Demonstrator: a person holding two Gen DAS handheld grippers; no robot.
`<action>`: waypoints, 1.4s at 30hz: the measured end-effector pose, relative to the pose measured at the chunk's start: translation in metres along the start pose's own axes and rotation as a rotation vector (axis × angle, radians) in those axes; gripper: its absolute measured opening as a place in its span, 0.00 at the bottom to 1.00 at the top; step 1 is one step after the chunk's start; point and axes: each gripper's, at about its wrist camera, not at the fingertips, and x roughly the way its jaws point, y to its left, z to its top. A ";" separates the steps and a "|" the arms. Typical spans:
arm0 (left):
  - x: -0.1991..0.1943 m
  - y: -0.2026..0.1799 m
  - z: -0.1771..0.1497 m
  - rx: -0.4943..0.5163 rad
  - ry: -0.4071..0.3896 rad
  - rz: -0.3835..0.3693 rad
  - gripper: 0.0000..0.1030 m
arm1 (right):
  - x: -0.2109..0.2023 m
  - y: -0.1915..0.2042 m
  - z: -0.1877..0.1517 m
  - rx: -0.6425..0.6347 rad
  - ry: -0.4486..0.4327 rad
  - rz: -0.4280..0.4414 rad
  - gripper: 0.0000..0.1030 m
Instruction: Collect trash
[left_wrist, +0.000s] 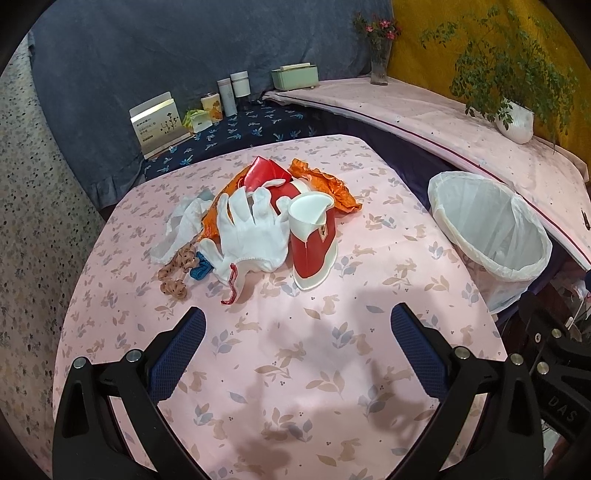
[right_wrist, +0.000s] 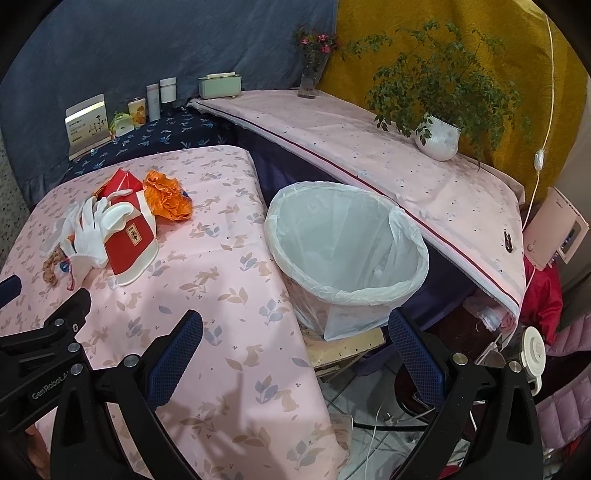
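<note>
A heap of trash lies on the pink tablecloth (left_wrist: 295, 369): a white glove (left_wrist: 251, 232), a red and white carton (left_wrist: 314, 243), an orange wrapper (left_wrist: 321, 181), a brown beaded string (left_wrist: 177, 266) and a thin white film (left_wrist: 181, 225). My left gripper (left_wrist: 297, 332) hovers open just in front of the heap, nothing between its fingers. A bin lined with a white bag (right_wrist: 343, 251) stands beside the table's right edge. Over that edge, near the bin, my right gripper (right_wrist: 295, 336) hangs open and empty. In the right wrist view the carton (right_wrist: 129, 240) and glove (right_wrist: 86, 229) lie far left.
A shelf at the back holds a card box (left_wrist: 159, 122), tins and bottles (left_wrist: 229, 96) and a green container (left_wrist: 295, 75). A long pink-covered ledge (right_wrist: 369, 147) carries a flower vase (right_wrist: 312, 79) and a potted plant (right_wrist: 437, 136). Cables and clutter lie on the floor at the right.
</note>
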 end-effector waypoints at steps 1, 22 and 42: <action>0.000 0.001 0.000 -0.001 -0.002 0.000 0.93 | 0.000 0.000 0.000 0.000 -0.002 -0.003 0.93; -0.004 0.001 0.005 0.002 -0.011 -0.006 0.93 | -0.003 0.002 0.001 0.002 -0.010 0.002 0.93; -0.003 0.002 0.014 -0.004 -0.048 -0.027 0.93 | -0.003 0.003 0.010 0.034 -0.035 -0.001 0.93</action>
